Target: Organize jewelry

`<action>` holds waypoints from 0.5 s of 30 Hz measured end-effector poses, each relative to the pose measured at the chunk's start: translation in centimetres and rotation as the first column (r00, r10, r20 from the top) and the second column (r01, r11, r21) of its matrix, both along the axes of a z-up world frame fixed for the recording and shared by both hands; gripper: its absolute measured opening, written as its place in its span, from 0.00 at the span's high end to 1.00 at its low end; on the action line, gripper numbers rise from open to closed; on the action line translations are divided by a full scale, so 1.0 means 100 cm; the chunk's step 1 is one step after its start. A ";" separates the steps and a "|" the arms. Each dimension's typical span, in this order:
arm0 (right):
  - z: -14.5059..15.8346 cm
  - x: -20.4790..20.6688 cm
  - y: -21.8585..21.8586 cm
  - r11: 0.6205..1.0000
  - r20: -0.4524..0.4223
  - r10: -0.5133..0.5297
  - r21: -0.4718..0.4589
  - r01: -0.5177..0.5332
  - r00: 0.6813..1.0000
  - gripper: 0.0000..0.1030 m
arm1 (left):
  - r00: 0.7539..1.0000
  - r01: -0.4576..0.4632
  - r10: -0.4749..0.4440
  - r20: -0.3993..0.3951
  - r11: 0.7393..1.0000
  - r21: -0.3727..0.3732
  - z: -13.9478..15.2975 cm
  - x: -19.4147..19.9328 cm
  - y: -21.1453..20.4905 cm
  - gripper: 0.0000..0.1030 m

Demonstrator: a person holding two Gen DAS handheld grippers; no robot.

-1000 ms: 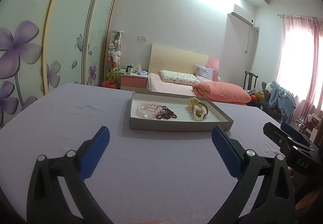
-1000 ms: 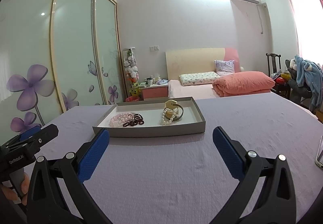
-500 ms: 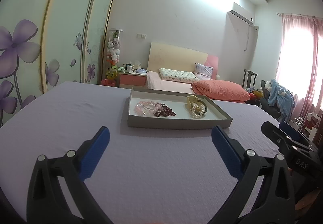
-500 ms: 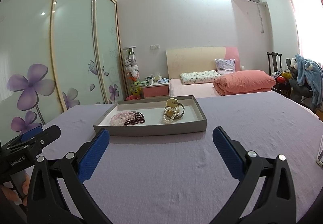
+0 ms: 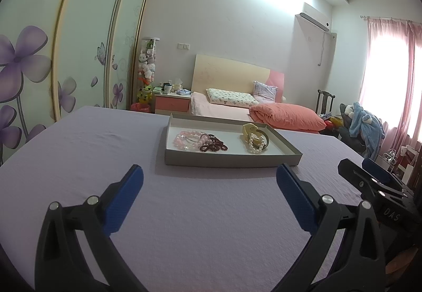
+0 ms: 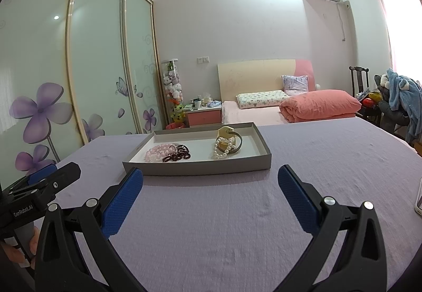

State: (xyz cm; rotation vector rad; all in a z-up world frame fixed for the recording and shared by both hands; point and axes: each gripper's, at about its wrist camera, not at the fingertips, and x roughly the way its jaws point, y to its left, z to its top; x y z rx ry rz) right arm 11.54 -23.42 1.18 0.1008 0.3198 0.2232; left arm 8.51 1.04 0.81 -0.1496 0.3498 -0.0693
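Note:
A shallow grey tray (image 5: 232,160) (image 6: 200,168) lies on the purple cloth ahead of both grippers. In it lie a pink bead bracelet (image 5: 184,139) (image 6: 158,152), a dark red bead bracelet (image 5: 213,145) (image 6: 178,155), a white pearl bracelet (image 5: 255,144) (image 6: 221,149) and a yellow piece with a dark band (image 5: 250,130) (image 6: 228,134). My left gripper (image 5: 209,186) is open and empty, short of the tray. My right gripper (image 6: 209,186) is open and empty, short of the tray. Each gripper shows at the edge of the other's view.
The purple cloth (image 5: 79,149) covers the whole work surface. A white object (image 6: 418,199) lies at its right edge. Beyond are a bed with a pink quilt (image 6: 319,105), a nightstand (image 6: 204,114), sliding wardrobe doors (image 6: 79,68) and a chair with clothes (image 6: 395,102).
Both grippers have moved slightly toward the tray, which looks a little larger and lower in view. Both stay open and empty.

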 end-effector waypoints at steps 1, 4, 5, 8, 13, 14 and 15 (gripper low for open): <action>0.000 0.000 0.000 1.000 0.000 0.000 -0.001 0.000 1.000 0.02 | 1.000 0.000 0.000 0.000 1.000 0.000 0.000 0.000 0.000 0.04; 0.000 0.000 0.000 1.000 -0.001 -0.001 0.000 0.001 1.000 0.02 | 1.000 0.000 0.000 -0.002 1.000 -0.001 0.000 0.000 0.000 0.04; 0.000 0.000 0.000 1.000 -0.001 -0.001 0.000 0.001 1.000 0.02 | 1.000 -0.001 0.001 -0.002 1.000 -0.001 0.000 0.000 0.000 0.04; 0.000 0.000 0.000 1.000 -0.002 0.000 0.001 0.000 1.000 0.02 | 1.000 -0.001 0.001 -0.001 1.000 -0.001 0.001 0.000 0.000 0.04; -0.001 -0.001 0.001 1.000 -0.001 0.001 0.001 -0.001 1.000 0.02 | 1.000 -0.003 0.003 0.003 1.000 0.001 0.001 0.000 -0.001 0.04; -0.001 -0.001 0.001 1.000 -0.001 0.001 0.001 -0.001 1.000 0.02 | 1.000 -0.001 0.001 0.006 1.000 0.001 0.001 -0.001 -0.001 0.04; -0.001 -0.001 0.001 1.000 -0.002 0.001 0.001 -0.001 1.000 0.02 | 1.000 0.000 0.000 0.010 1.000 0.001 0.001 -0.002 -0.001 0.04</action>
